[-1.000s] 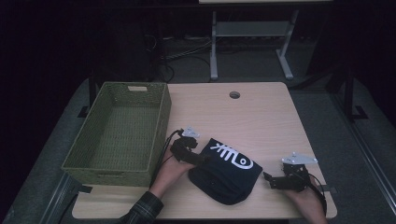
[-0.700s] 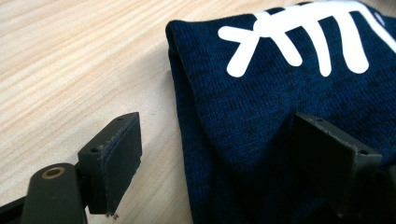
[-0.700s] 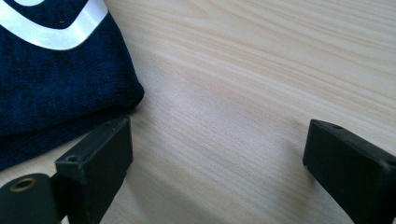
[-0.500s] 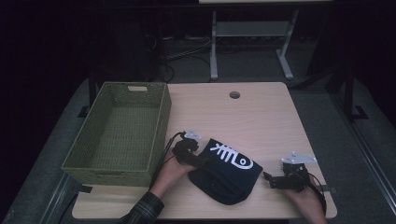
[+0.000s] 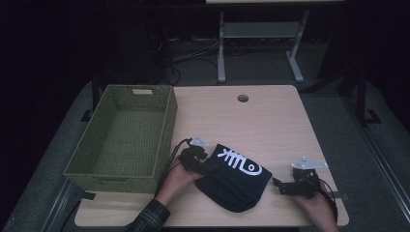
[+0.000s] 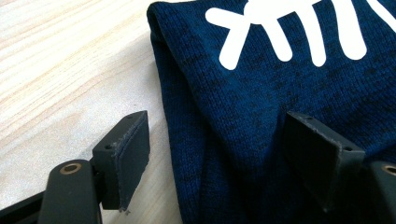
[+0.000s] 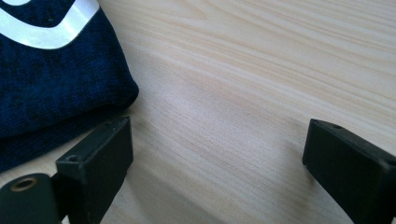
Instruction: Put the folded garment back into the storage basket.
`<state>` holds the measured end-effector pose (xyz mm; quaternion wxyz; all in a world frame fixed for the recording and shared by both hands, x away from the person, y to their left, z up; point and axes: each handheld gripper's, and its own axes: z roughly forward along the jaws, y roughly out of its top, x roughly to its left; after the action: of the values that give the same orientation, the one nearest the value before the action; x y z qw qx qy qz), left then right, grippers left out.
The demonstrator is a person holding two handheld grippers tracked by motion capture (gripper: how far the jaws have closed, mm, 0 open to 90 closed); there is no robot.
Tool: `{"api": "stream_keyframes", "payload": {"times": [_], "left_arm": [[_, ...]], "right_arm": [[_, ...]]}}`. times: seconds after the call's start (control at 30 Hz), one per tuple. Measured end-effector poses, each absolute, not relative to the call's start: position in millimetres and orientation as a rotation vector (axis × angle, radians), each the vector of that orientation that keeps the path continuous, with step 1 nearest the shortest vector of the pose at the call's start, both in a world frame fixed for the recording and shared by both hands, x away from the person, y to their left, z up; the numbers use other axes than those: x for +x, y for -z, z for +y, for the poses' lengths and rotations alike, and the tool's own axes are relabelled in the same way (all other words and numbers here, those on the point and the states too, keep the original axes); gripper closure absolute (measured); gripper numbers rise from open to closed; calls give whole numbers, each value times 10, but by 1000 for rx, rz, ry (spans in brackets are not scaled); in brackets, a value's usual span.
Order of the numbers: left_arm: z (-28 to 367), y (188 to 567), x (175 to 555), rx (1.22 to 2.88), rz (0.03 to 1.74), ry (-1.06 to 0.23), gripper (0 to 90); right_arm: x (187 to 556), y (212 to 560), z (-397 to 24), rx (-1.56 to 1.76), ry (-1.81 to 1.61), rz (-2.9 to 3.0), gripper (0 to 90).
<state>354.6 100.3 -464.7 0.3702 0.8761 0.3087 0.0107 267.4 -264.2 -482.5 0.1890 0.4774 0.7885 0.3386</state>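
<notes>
The left gripper (image 5: 205, 166), low and left of centre in the high view, has edged slightly further onto the folded dark blue garment (image 5: 237, 181), and its jaws have just been closing a little. In the left gripper view they straddle the garment's folded edge (image 6: 187, 140) without pressing it.

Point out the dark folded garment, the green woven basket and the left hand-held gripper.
dark folded garment (image 5: 237, 186), high view, plain fabric below the white fish-bone print.
green woven basket (image 5: 163, 133), high view, its right wall.
left hand-held gripper (image 6: 217, 154), left gripper view, midway between its fingertips.
</notes>
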Motion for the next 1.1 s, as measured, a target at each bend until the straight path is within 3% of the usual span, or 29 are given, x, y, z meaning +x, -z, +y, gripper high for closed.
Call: {"api": "stream_keyframes", "payload": {"times": [0.2, 0.73, 1.1], "left_arm": [[1016, 4644, 3549, 2232, 774, 47, 404], [1014, 4632, 3595, 2236, 788, 175, 694], [988, 4536, 3563, 2245, 790, 136, 760]], "right_arm": [[2675, 4824, -2643, 1346, -952, 2215, 84], [2679, 4824, -2641, 1350, -951, 2213, 85], [2680, 4824, -2643, 1357, -948, 2208, 84]]}}
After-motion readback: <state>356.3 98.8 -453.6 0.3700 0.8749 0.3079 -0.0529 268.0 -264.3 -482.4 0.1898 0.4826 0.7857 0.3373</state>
